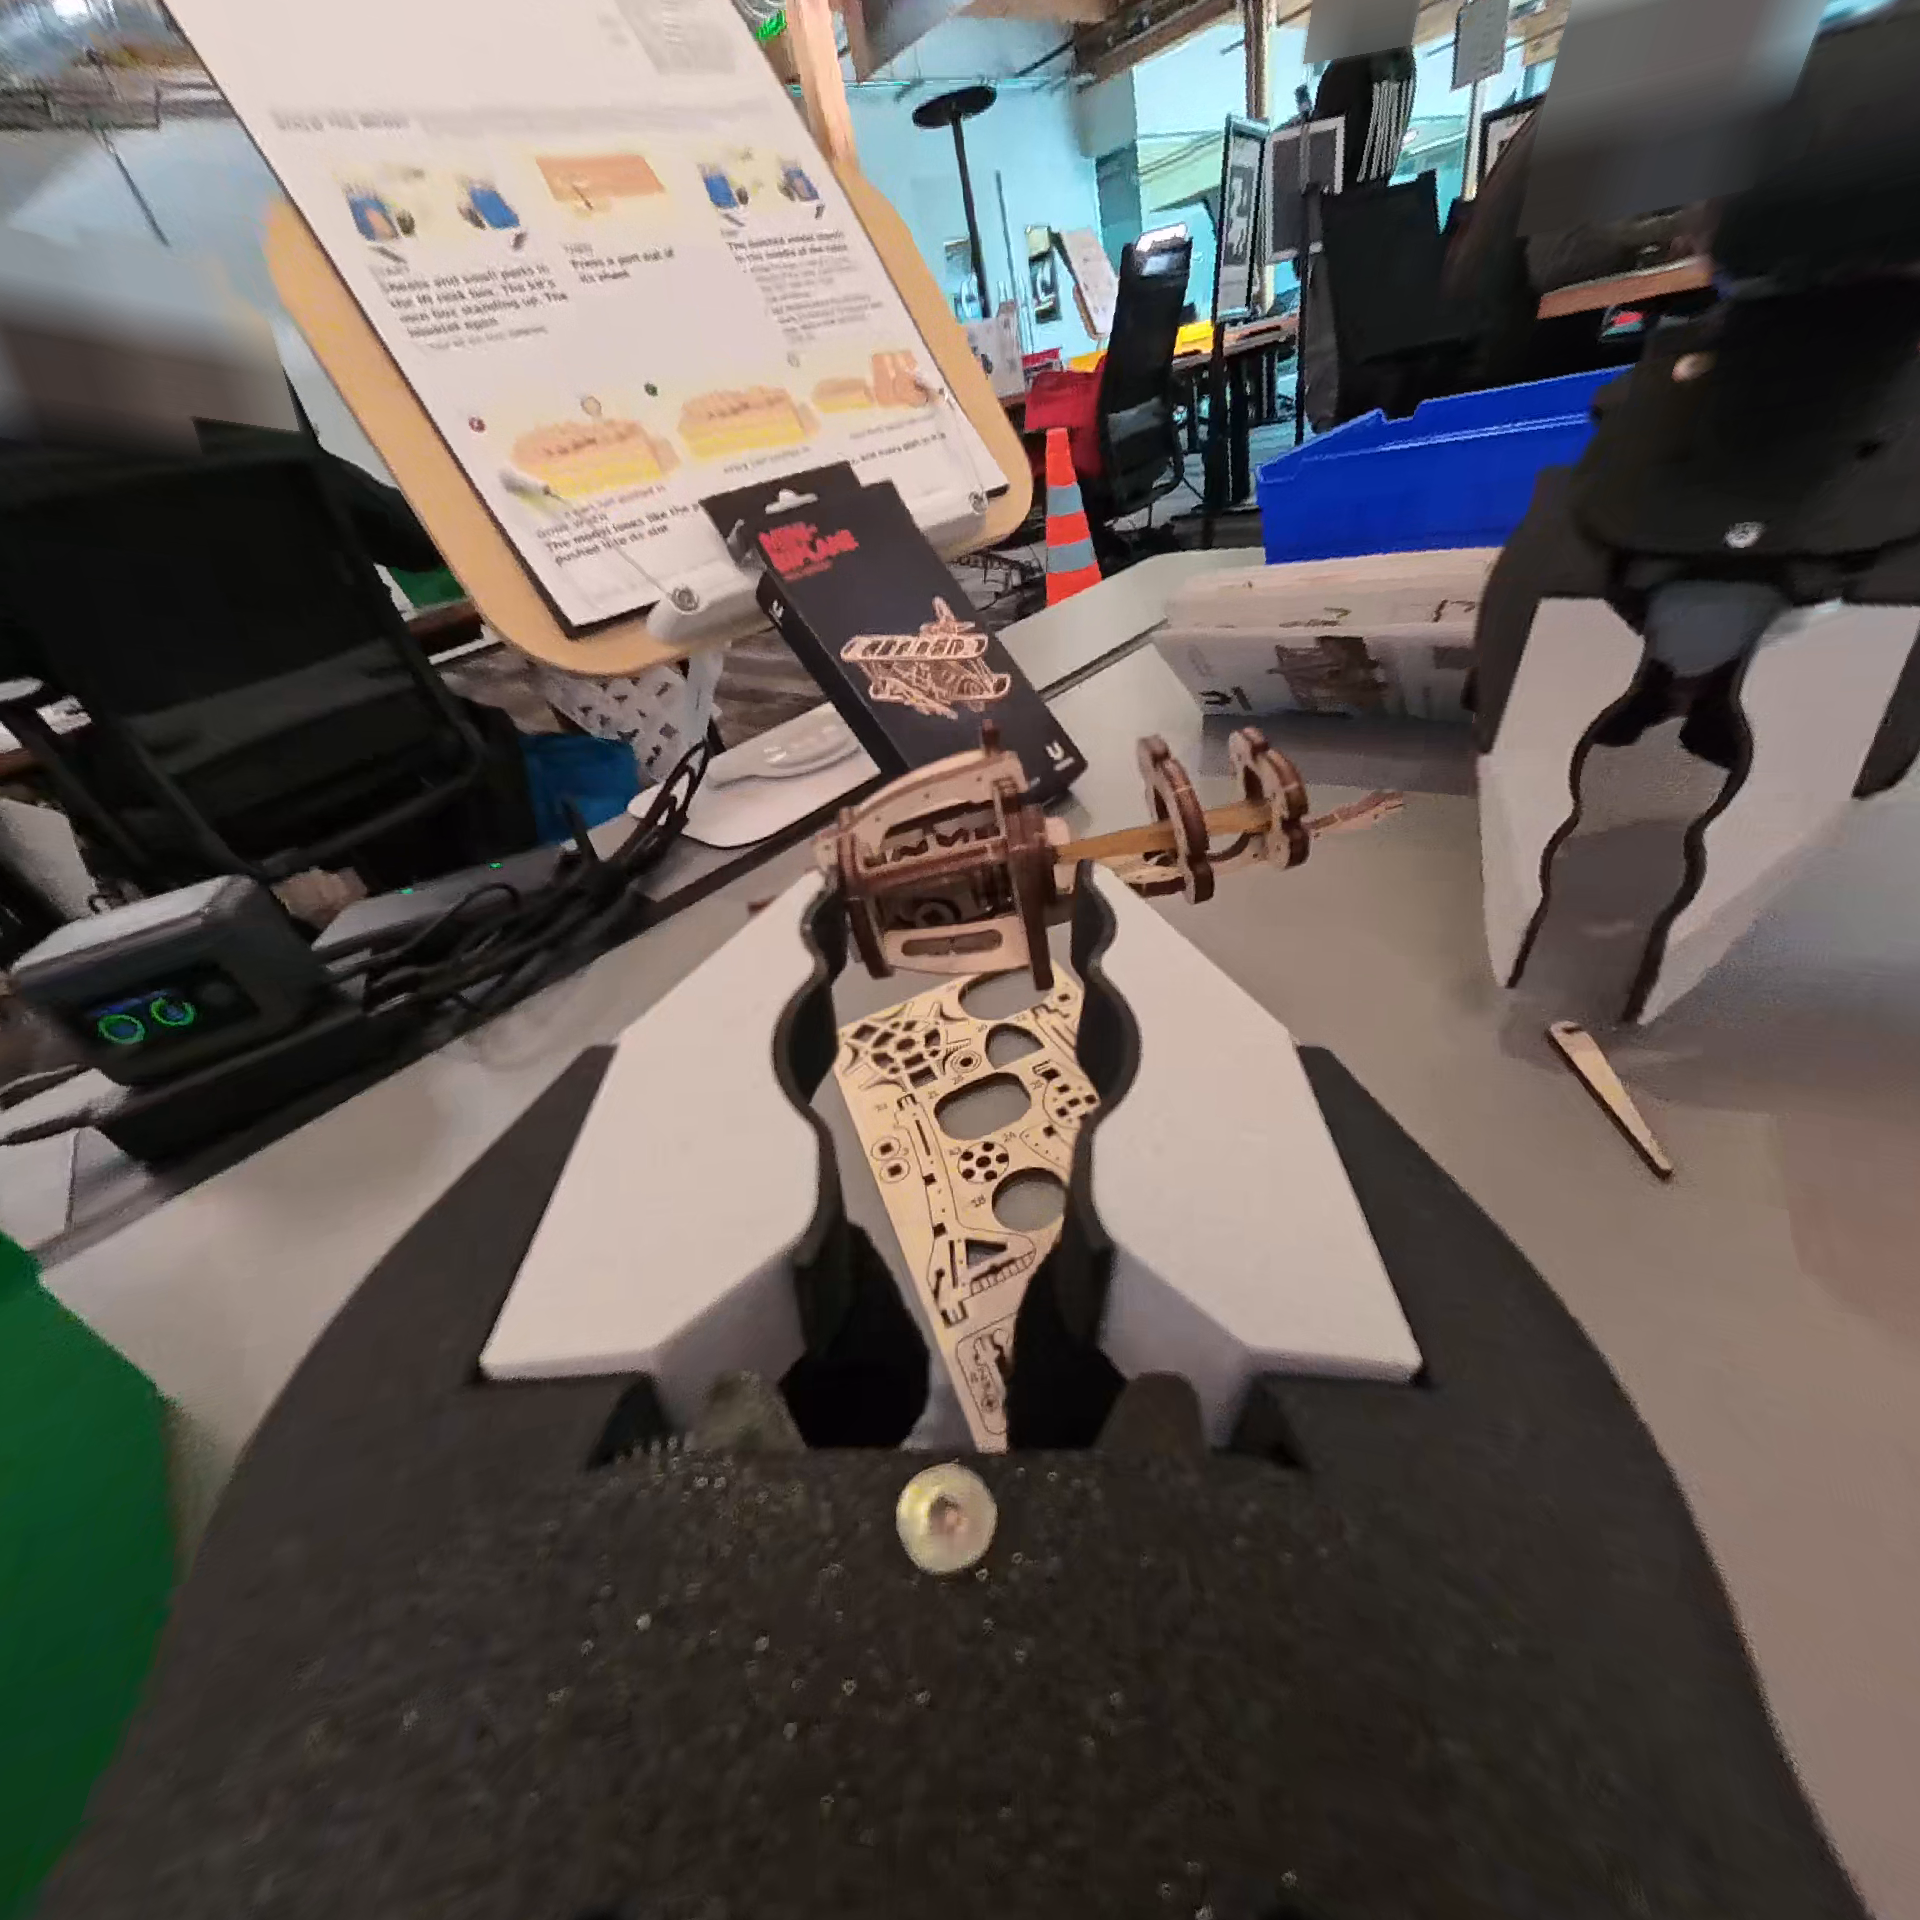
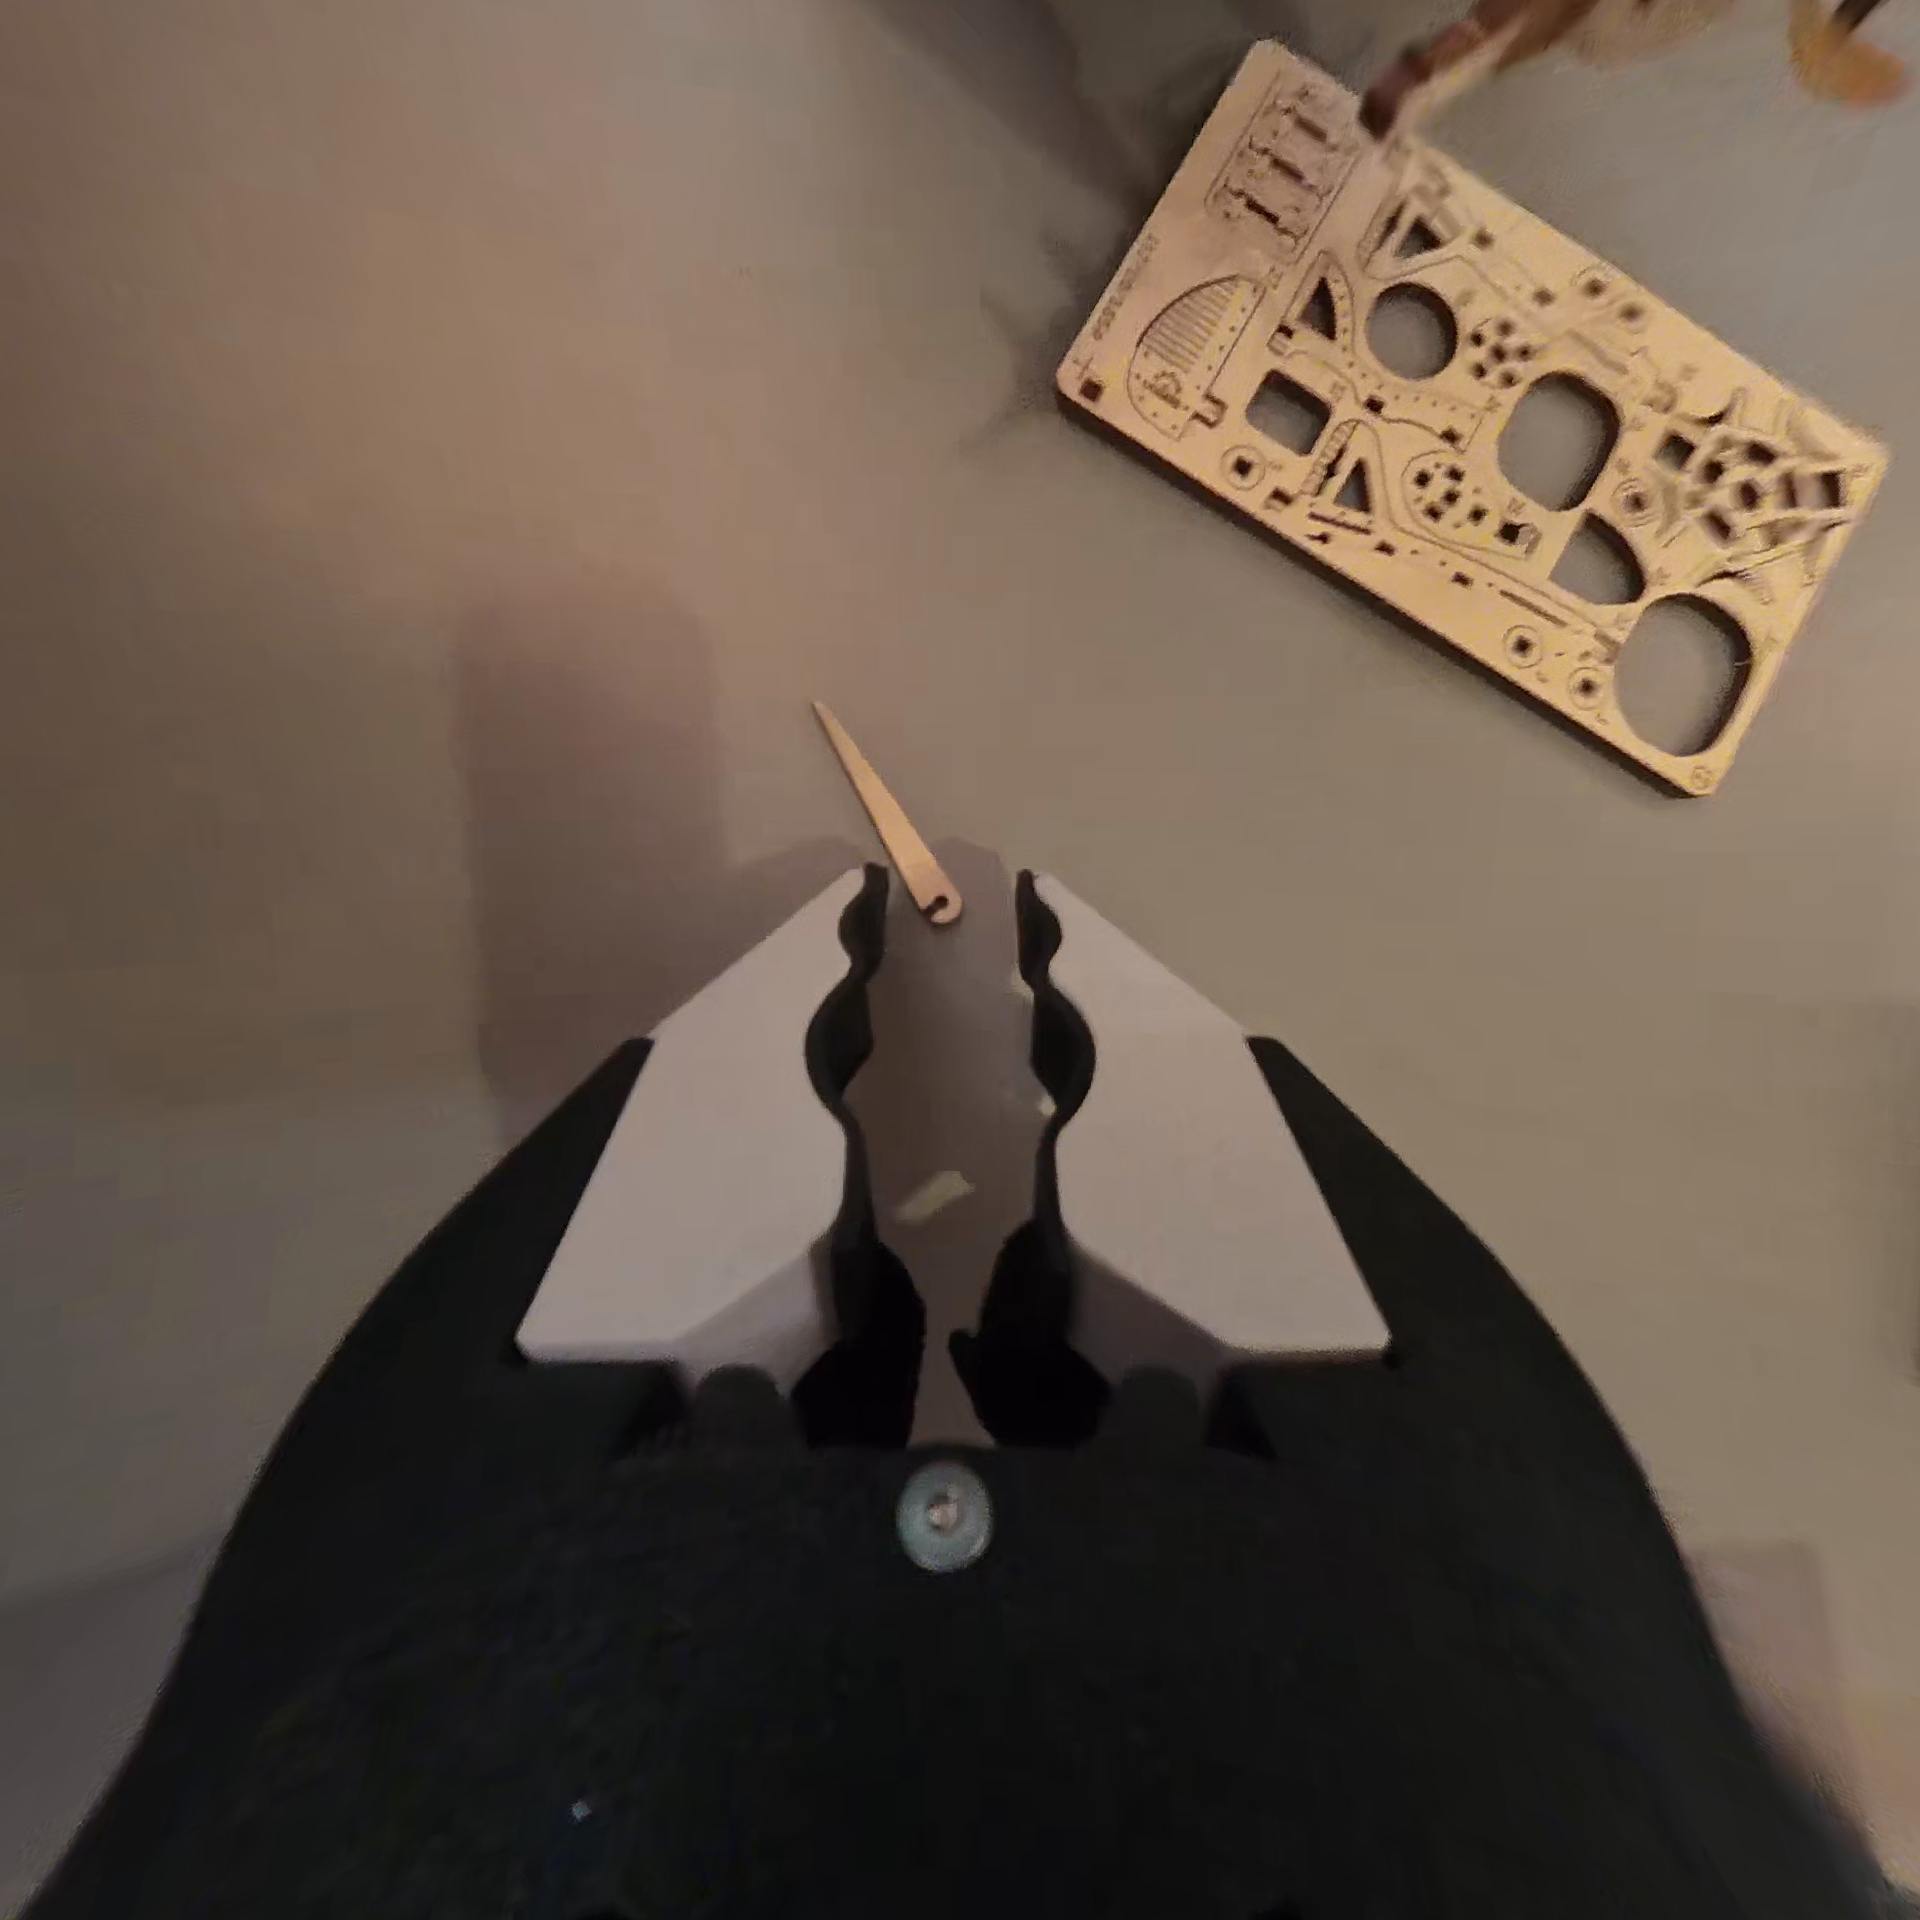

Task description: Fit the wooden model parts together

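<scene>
Right gripper (image 2: 951, 883) unclenched, empty, just above thin tapered pale wooden sliver (image 2: 883, 816), long axis slanting forward-left; left gripper (image 1: 951, 904) clamping brown-and-tan half-built wooden model (image 1: 940, 868), farther off.

Left wrist view: low and level, facing across the table (image 1: 1351, 1039) toward the room. Right wrist view: close above the table, facing down. Both include the wooden parts sheet (image 1: 966, 1132) and thin wooden sliver (image 2: 883, 821).

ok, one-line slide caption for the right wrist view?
Open right tongs hover over a tapered wooden sliver on the grey table; punched-out parts sheet lies beyond.
</scene>
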Tool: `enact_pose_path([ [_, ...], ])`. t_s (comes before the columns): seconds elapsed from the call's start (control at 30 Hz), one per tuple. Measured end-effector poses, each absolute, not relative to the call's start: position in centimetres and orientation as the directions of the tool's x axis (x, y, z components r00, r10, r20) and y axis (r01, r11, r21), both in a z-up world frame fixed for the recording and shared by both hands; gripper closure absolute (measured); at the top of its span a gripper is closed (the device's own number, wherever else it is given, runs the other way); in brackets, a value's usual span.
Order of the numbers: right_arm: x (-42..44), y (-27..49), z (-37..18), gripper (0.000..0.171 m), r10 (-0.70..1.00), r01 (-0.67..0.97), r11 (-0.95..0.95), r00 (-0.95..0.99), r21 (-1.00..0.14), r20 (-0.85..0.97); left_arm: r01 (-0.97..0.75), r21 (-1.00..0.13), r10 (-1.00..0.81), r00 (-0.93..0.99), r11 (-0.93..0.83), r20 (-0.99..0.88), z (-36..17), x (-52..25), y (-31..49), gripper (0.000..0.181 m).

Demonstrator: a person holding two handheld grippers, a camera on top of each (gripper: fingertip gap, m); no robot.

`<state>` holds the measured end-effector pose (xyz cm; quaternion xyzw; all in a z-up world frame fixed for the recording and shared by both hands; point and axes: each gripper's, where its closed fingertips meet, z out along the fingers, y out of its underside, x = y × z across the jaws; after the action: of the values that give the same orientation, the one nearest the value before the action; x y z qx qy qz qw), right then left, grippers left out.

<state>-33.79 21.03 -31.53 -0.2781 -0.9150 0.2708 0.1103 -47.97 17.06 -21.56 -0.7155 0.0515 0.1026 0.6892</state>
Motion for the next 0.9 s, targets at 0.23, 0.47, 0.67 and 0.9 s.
enact_pose_path([
  [0.23,-34.2,17.2,-32.7,0.147,0.497,0.402,0.716,-0.868,-0.571,0.012,-0.245,-0.968,0.07,0.966,-0.06,-0.249,-21.8,-48.1,17.2,0.141],
  [0.47,-35.3,15.5,-28.6,0.169,0.716,0.506,0.48,-0.698,-0.717,-0.013,-0.239,-0.969,0.088,0.966,-0.055,-0.243,-21.6,-48.7,17.0,0.141],
  [0.67,-32.7,20.1,-26.9,0.169,0.971,0.371,-0.011,-0.22,-0.929,-0.099,-0.25,-0.967,0.094,0.963,-0.053,-0.254,-21.5,-48.6,16.9,0.141],
  [0.9,-30.0,21.7,-28.0,0.169,0.993,0.444,-0.04,-0.085,-0.895,-0.086,-0.303,-0.95,0.079,0.948,-0.071,-0.308,-21.9,-48.0,17.2,0.141],
])
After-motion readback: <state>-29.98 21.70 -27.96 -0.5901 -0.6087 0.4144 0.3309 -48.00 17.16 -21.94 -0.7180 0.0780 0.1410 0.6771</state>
